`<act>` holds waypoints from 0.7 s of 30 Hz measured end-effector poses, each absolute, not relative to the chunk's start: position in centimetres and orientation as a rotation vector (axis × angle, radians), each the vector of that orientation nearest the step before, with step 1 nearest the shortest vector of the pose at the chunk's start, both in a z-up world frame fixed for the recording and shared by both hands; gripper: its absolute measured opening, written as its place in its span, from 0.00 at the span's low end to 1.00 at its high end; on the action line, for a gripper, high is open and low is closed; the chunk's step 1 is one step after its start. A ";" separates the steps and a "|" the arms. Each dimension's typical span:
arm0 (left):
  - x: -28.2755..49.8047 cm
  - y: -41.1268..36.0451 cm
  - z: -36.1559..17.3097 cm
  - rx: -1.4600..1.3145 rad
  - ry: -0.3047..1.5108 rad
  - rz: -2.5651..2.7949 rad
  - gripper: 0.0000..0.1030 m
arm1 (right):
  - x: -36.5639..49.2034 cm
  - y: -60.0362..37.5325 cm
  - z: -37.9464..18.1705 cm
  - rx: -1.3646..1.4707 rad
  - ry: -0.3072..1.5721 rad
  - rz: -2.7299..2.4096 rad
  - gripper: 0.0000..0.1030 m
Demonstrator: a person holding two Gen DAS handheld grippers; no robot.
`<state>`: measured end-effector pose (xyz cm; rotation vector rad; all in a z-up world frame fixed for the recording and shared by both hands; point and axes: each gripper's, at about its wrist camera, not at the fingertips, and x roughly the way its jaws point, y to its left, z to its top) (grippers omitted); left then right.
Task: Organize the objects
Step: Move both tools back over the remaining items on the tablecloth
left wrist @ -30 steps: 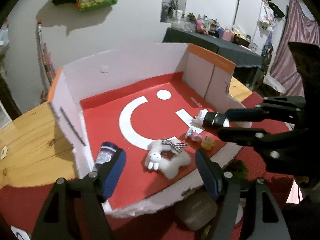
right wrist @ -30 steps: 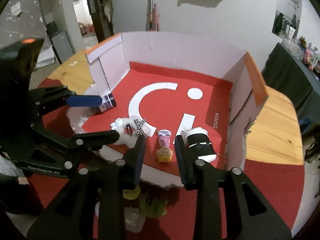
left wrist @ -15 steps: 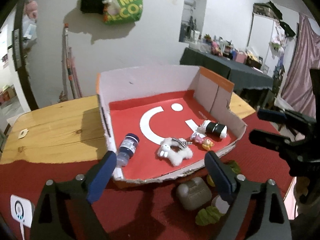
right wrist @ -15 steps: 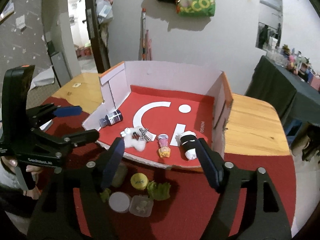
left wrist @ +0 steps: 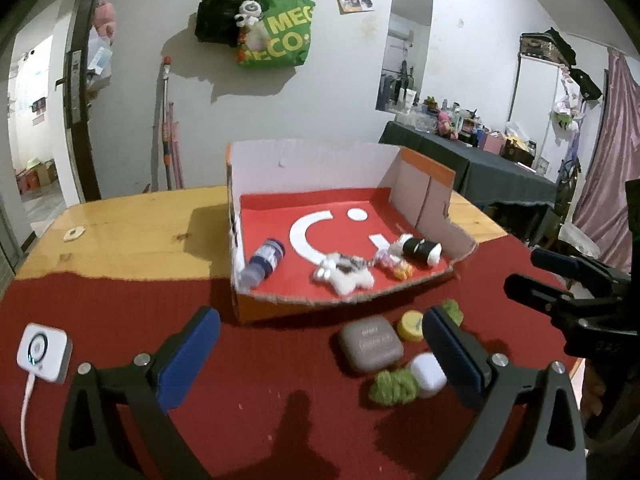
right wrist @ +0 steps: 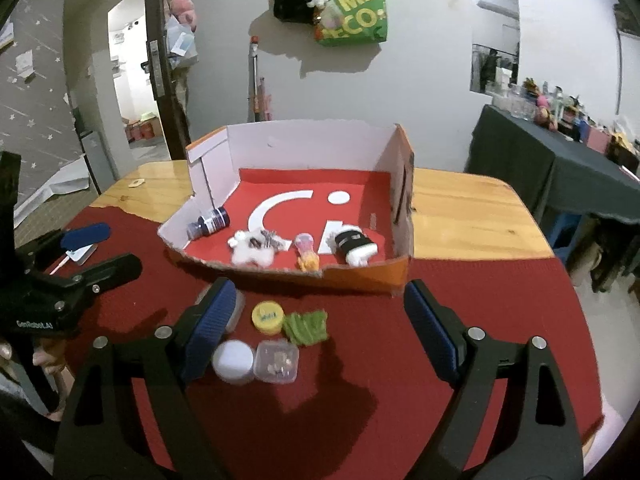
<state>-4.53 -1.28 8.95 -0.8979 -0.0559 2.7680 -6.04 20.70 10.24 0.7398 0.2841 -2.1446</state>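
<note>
Hovering with fingers spread and empty, both the left gripper (left wrist: 320, 354) and right gripper (right wrist: 320, 320) should lower squarely over the yellow cap (right wrist: 267, 317) first.

A box (right wrist: 362, 278) is set on the desk (right wrist: 472, 216); inside it a bottle (right wrist: 208, 222), plush (right wrist: 252, 250) and roll (right wrist: 356, 246) are ranged left to right.

both grippers have pulled back from the cardboard box (left wrist: 320, 184), now well ahead of them. the left gripper (left wrist: 320, 352) hangs over the red cloth (left wrist: 260, 400). the right gripper (right wrist: 320, 320), narrowly parted a second ago, now gapes wide over the yellow cap (right wrist: 267, 317).
</note>
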 end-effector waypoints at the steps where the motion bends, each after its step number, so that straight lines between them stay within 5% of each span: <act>1: -4.2 -1.3 8.6 -0.903 -0.063 2.772 1.00 | -5.8 21.0 10.0 0.742 0.277 -2.148 0.85; 21: -2.4 -0.4 3.4 -1.053 -0.094 2.731 1.00 | -4.7 22.6 4.3 0.852 0.262 -2.113 0.86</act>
